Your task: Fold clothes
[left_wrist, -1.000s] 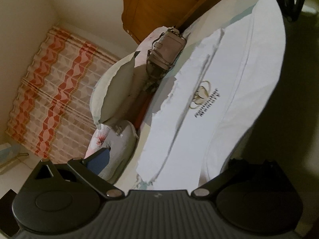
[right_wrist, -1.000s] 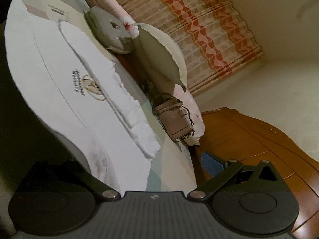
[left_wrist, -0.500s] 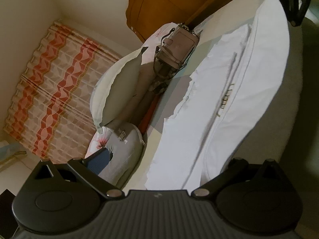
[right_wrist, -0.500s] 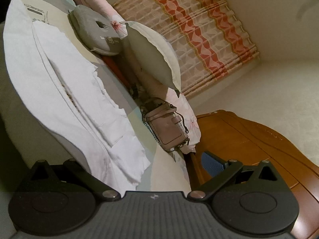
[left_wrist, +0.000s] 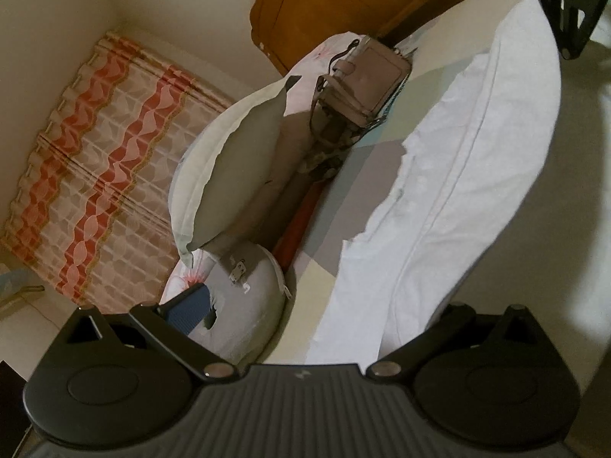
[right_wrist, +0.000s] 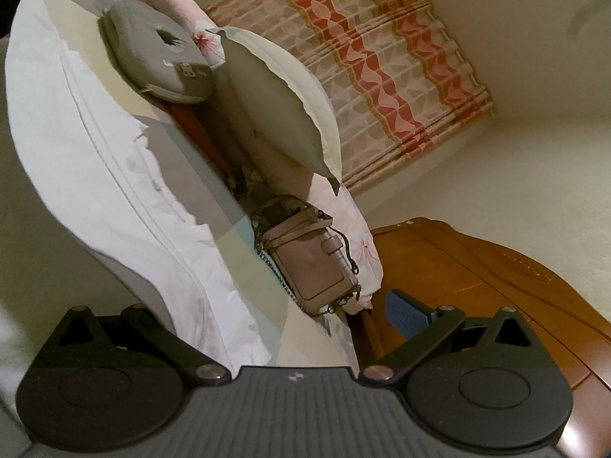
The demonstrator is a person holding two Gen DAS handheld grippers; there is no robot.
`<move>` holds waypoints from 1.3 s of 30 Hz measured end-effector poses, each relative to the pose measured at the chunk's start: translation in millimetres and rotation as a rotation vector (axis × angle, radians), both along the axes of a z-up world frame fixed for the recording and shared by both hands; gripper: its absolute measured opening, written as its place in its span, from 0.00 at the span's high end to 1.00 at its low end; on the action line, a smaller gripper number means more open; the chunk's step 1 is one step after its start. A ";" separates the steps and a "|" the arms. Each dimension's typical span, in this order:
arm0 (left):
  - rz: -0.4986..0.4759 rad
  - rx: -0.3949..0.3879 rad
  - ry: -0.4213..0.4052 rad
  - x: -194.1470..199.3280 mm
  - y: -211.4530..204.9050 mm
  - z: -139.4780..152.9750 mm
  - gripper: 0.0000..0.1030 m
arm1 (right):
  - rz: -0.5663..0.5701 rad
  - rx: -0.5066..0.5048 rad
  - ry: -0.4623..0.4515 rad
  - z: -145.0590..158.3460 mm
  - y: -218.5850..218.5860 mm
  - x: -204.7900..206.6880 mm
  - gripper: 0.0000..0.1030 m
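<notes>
A white garment (left_wrist: 477, 171) lies long and folded on the pale bed sheet (left_wrist: 343, 206), with its printed logo out of sight. My left gripper (left_wrist: 309, 305) stands open at one end. Its blue left pad (left_wrist: 189, 307) is bare, and its right finger is hidden under the cloth's edge. The right gripper (left_wrist: 573, 11) shows as a dark frame at the garment's far end. In the right wrist view the same garment (right_wrist: 95, 152) runs along the left. The right gripper (right_wrist: 282, 309) is open, its blue pad (right_wrist: 408, 313) free and its left finger covered by cloth.
A pale pillow (left_wrist: 236, 175) stands on edge beside a grey round cushion (left_wrist: 248, 305) and a pink handbag (left_wrist: 370, 84) near the wooden headboard (left_wrist: 343, 0). An orange patterned curtain (left_wrist: 95, 152) covers the wall behind. The pillow (right_wrist: 275, 107) and handbag (right_wrist: 313, 263) appear again.
Both grippers have swung lower along the garment, which now shows nearly edge-on. Its logo, visible a second ago, has passed out of sight.
</notes>
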State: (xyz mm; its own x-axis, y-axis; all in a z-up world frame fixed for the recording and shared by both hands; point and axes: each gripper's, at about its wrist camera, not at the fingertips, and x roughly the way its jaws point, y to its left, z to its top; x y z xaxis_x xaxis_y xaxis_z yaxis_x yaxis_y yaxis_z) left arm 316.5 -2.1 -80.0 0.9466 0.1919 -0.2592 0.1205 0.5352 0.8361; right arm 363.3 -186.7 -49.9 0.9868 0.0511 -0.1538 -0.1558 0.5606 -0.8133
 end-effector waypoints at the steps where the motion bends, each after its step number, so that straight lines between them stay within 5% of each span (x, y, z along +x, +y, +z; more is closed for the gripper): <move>1: 0.001 0.002 0.000 6.9 1.2 -0.3 0.00 | 0.001 0.003 0.000 0.1 1.0 7.9 0.00; 14: 0.049 -0.115 0.129 87.0 26.4 -32.8 0.00 | 0.031 0.006 0.154 -34.2 14.7 98.0 0.00; 26: -0.002 -0.202 0.258 60.2 42.9 -15.5 0.01 | 0.084 0.222 0.426 -8.7 -27.3 88.0 0.00; 39: 0.092 -0.482 0.285 142.1 74.3 7.5 0.01 | -0.019 0.373 0.431 5.8 -29.2 179.0 0.00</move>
State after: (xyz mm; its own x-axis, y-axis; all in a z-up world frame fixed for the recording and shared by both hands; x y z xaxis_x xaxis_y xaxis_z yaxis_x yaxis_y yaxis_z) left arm 458.7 72.3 -72.5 0.8114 0.0666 -0.5807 0.2404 0.8675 0.4355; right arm 542.3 -216.0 -44.1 0.8402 0.1624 -0.5175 -0.4169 0.8036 -0.4248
